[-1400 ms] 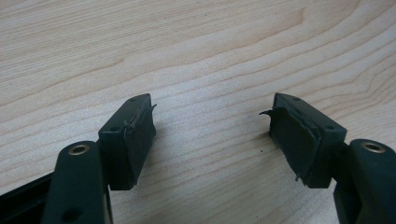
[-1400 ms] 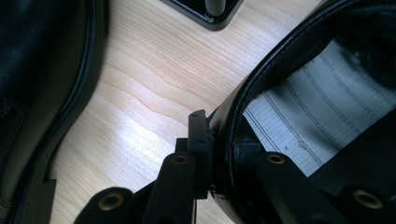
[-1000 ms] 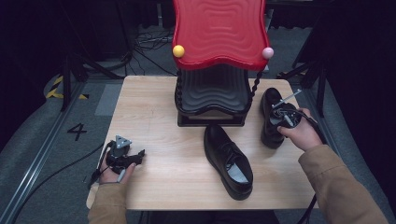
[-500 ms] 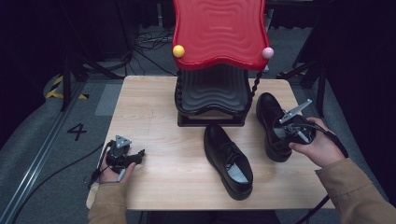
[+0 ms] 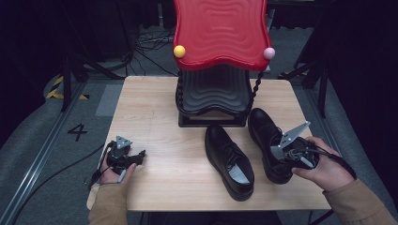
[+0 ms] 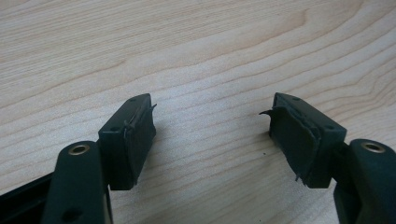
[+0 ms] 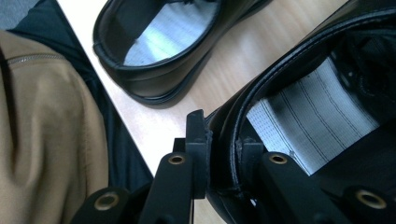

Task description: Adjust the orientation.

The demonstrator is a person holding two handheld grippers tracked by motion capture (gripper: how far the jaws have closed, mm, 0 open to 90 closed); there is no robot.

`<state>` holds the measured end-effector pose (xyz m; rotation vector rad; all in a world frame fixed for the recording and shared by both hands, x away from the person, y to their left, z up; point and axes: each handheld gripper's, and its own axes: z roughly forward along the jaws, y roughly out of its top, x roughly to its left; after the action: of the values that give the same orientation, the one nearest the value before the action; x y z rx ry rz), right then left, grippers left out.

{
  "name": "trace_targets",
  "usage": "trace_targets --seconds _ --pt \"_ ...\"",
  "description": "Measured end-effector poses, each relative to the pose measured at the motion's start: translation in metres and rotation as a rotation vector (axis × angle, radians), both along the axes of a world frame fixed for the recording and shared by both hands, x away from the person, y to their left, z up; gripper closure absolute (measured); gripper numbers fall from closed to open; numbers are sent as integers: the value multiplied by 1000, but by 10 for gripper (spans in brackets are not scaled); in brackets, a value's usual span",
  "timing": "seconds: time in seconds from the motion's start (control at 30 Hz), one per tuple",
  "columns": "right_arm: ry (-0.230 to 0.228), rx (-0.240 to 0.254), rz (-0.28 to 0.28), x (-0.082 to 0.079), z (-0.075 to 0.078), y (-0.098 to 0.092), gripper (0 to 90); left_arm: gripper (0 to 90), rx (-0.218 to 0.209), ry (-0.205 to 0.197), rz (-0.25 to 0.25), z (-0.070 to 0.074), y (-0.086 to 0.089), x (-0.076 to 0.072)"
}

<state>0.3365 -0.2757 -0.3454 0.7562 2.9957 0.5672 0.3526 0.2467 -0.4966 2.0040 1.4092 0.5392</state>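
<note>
right shoe (image 5: 268, 140) heel clamped by right gripper (image 7: 223, 161) | left gripper (image 6: 212, 135) agape, low over table (image 5: 155, 108)

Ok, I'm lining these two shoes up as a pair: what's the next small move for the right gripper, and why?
Probably set the right shoe down level beside the left shoe, then open. The right gripper is clamped on its heel rim, and the shoes already lie roughly parallel on the table.
</note>
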Motion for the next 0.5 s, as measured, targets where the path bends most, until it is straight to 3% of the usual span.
trace_targets --seconds 0.23,0.33,0.5 --pt "14 -26 44 -16 -6 7 802 314 0 0 -1 0 0 0" --pt "18 -23 89 -22 -11 12 800 314 0 0 -1 0 0 0" --pt "16 -31 136 -23 -19 22 797 314 0 0 -1 0 0 0"
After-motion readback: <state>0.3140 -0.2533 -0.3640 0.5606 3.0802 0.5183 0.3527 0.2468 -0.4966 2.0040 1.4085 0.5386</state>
